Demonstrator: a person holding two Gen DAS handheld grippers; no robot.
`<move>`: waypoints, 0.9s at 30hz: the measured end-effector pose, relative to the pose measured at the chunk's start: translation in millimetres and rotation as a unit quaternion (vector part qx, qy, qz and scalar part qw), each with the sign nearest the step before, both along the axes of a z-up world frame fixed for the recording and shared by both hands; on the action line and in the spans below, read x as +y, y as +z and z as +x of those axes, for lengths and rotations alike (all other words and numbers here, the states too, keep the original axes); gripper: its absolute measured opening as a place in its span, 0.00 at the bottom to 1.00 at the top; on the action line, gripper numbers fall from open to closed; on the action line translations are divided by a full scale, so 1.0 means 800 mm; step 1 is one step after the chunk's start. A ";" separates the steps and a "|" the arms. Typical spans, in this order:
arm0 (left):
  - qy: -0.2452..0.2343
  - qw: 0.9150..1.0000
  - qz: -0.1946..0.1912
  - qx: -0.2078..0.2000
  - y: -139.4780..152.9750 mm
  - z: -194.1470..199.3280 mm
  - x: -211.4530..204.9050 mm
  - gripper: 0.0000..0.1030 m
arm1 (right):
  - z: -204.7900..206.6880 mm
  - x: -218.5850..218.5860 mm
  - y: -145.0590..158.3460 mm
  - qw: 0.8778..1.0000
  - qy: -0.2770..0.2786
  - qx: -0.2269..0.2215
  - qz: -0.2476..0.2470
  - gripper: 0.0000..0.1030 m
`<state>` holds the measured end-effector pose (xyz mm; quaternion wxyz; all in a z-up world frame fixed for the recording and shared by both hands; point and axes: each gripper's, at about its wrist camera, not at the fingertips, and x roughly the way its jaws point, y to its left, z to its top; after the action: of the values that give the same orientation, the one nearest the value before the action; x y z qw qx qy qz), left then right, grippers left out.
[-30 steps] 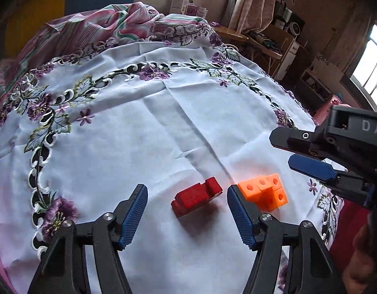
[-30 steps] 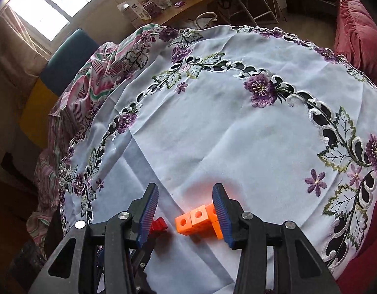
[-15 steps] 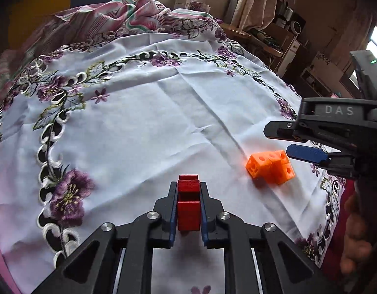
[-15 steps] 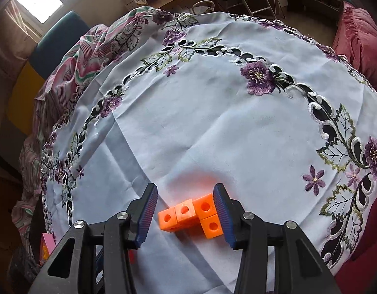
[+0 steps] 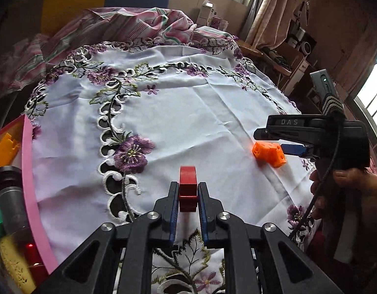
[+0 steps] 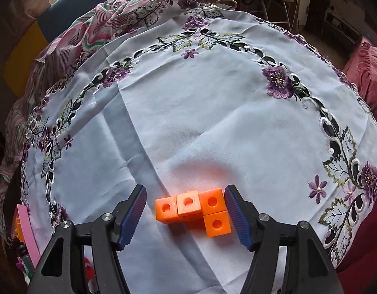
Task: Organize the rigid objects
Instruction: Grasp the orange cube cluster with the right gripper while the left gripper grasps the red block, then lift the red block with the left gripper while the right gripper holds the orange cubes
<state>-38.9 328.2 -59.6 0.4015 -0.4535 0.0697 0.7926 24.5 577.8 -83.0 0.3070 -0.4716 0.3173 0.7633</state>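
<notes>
My left gripper (image 5: 187, 199) is shut on a red block (image 5: 188, 188) and holds it above the white embroidered tablecloth (image 5: 188, 112). An orange piece of joined cubes (image 6: 195, 209) lies on the cloth between the open blue pads of my right gripper (image 6: 186, 216); the pads stand on either side of it with gaps. The same orange piece (image 5: 269, 153) shows in the left wrist view at the right, under the right gripper (image 5: 279, 139).
A pink-rimmed container (image 5: 29, 186) with yellow, green and dark items sits at the left table edge; it also shows in the right wrist view (image 6: 26, 230). A striped cloth (image 5: 119, 27) is bunched at the far side. A red cushion (image 6: 367, 73) lies beyond the right edge.
My left gripper closed on the red block, lifted it and carried it left toward the pink-rimmed container. My right gripper moved in around the orange piece and stayed open.
</notes>
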 end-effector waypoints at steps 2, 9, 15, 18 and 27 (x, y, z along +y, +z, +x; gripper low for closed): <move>0.006 1.000 0.006 0.003 0.007 0.002 -0.012 0.15 | -0.006 -0.004 -0.003 1.000 0.012 -0.018 0.009 0.65; 0.023 0.999 0.023 0.019 0.029 0.004 -0.053 0.13 | -0.020 -0.021 -0.014 0.995 0.052 -0.068 0.044 0.58; 0.038 0.999 0.033 -0.002 0.027 -0.001 -0.088 0.11 | -0.022 -0.032 0.000 0.995 0.076 -0.037 0.053 0.58; 0.044 0.999 0.028 0.001 0.027 -0.001 -0.099 0.11 | -0.027 -0.042 -0.002 0.993 0.091 -0.049 0.060 0.58; -0.028 0.999 -0.001 -0.025 0.007 0.024 -0.085 0.44 | -0.030 -0.043 0.001 0.993 0.098 -0.041 0.058 0.58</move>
<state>-19.5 260.5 -54.1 0.4249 -0.4713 0.0732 0.7694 0.9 543.2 -82.4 0.2701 -0.5128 0.2116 0.7870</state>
